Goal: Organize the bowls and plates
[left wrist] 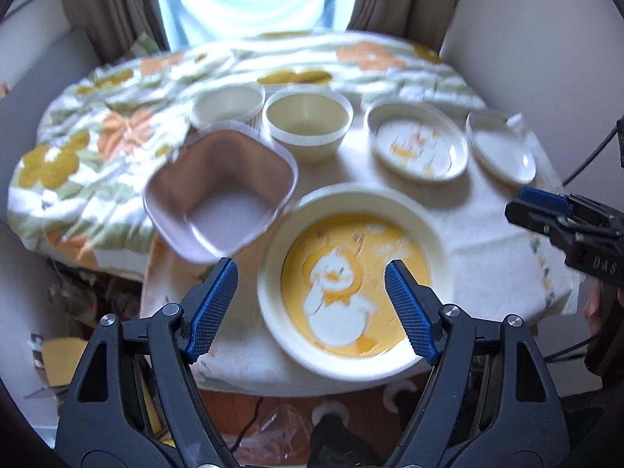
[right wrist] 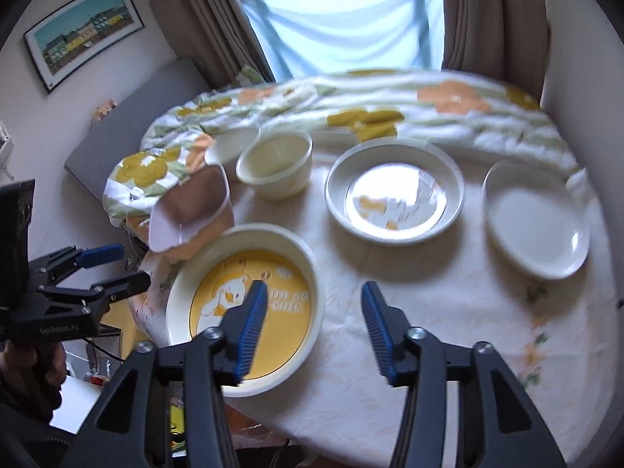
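A big cream plate with a yellow duck picture [left wrist: 351, 280] [right wrist: 288, 269] lies at the table's front edge. My left gripper [left wrist: 310, 269] [right wrist: 130, 265] hovers open and empty above its left part. My right gripper [right wrist: 314, 288] [left wrist: 522, 204] is open and empty over the plate's right rim and the cloth beside it. Behind on the left sits a square pinkish bowl [left wrist: 220, 191] [right wrist: 191, 202]. Further back stand a cream round bowl [left wrist: 308, 121] [right wrist: 275, 163] and a white bowl [left wrist: 228, 107] [right wrist: 234, 142]. To the right lie a deep patterned plate [left wrist: 417, 144] [right wrist: 394, 191] and a plain white plate [left wrist: 501, 148] [right wrist: 536, 218].
The round table wears a pale tablecloth [right wrist: 429, 312], with a bunched floral cloth [right wrist: 390, 97] across its back and left. A window with brown curtains [left wrist: 109, 4] is behind. Clutter and cables lie on the floor [left wrist: 273, 429] below the front edge. A person's hand [right wrist: 23, 362] holds the left gripper.
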Action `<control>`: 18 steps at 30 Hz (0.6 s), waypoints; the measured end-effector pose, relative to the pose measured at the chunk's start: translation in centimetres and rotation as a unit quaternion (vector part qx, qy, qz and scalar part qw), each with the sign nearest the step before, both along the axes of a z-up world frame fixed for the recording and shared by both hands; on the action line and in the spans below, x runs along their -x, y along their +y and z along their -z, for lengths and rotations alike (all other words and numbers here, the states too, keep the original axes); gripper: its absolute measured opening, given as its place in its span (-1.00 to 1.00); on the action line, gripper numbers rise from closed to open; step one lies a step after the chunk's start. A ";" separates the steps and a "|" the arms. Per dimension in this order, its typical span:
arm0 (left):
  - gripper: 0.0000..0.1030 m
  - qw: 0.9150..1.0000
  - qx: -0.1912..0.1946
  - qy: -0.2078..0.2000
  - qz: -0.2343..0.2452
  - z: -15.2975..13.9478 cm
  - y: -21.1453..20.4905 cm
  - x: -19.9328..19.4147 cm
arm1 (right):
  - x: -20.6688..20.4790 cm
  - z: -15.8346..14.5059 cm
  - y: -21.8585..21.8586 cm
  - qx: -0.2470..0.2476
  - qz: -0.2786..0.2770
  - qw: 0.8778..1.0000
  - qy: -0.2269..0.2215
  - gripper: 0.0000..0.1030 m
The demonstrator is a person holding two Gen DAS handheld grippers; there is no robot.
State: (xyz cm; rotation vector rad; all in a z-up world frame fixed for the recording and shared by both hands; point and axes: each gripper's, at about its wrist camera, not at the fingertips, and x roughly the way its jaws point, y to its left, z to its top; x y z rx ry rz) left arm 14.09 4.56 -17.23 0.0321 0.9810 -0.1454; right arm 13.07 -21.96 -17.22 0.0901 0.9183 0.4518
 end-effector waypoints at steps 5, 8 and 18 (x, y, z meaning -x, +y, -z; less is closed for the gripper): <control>1.00 0.996 -0.003 -0.086 -0.031 -5.2 -4.6 0.0 | 0.2 -4.7 -3.8 0.013 -0.017 0.994 -0.109 0.98; 1.00 0.996 0.012 -0.082 -0.028 -6.0 -8.0 -1.4 | -0.4 -6.3 -6.6 0.017 -0.026 0.990 -0.141 0.98; 1.00 0.996 0.030 -0.066 0.056 -5.7 -22.0 -6.7 | -3.1 -5.7 -18.1 -0.002 0.048 0.996 -0.074 0.98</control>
